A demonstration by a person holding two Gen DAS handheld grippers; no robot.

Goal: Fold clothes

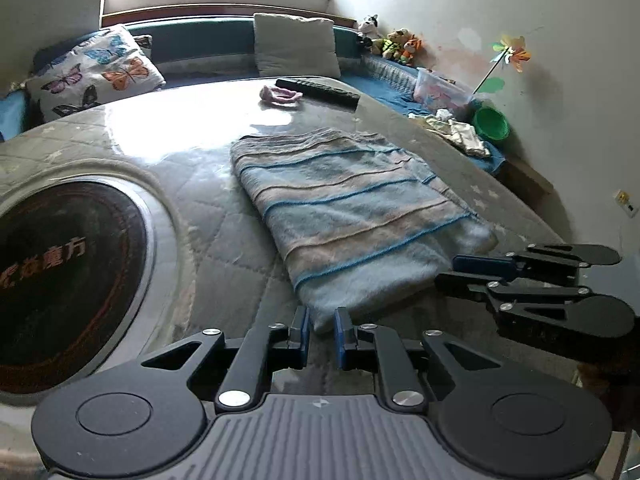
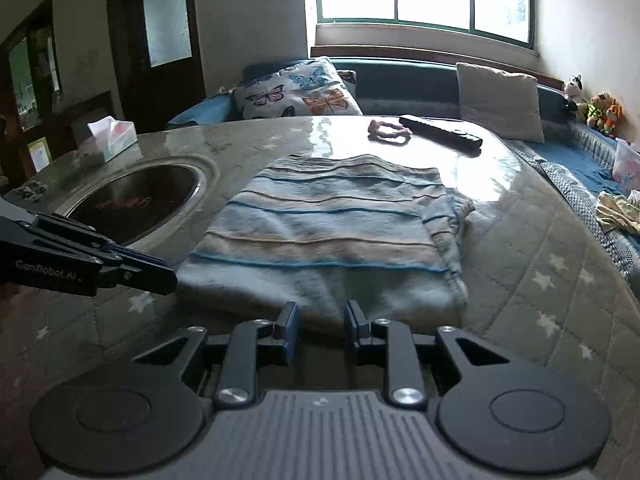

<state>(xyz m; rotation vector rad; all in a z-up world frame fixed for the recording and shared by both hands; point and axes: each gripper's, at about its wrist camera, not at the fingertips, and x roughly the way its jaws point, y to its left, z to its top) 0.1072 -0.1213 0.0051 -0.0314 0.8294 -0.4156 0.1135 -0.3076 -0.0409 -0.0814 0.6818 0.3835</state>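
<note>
A folded sweater (image 1: 344, 216) with blue and beige stripes lies flat on the quilted, glass-topped table (image 1: 224, 248). My left gripper (image 1: 321, 320) is at the sweater's near left corner. Its blue pads stand a little apart, the corner's edge lies just at the gap, and nothing is pinched. My right gripper (image 2: 321, 316) is open just short of the sweater's (image 2: 332, 232) near edge, with nothing between its fingers. Each gripper shows in the other's view: the right gripper (image 1: 448, 272) by the near right corner, the left gripper (image 2: 168, 270) by the near left corner.
A round black hob (image 1: 60, 280) is set into the table left of the sweater. A black remote (image 1: 318, 89) and a pink scrunchie (image 1: 280, 96) lie at the far end, and a tissue box (image 2: 112, 138) at the far left. Pillows, toys and a green bowl (image 1: 491, 122) sit on the bench around.
</note>
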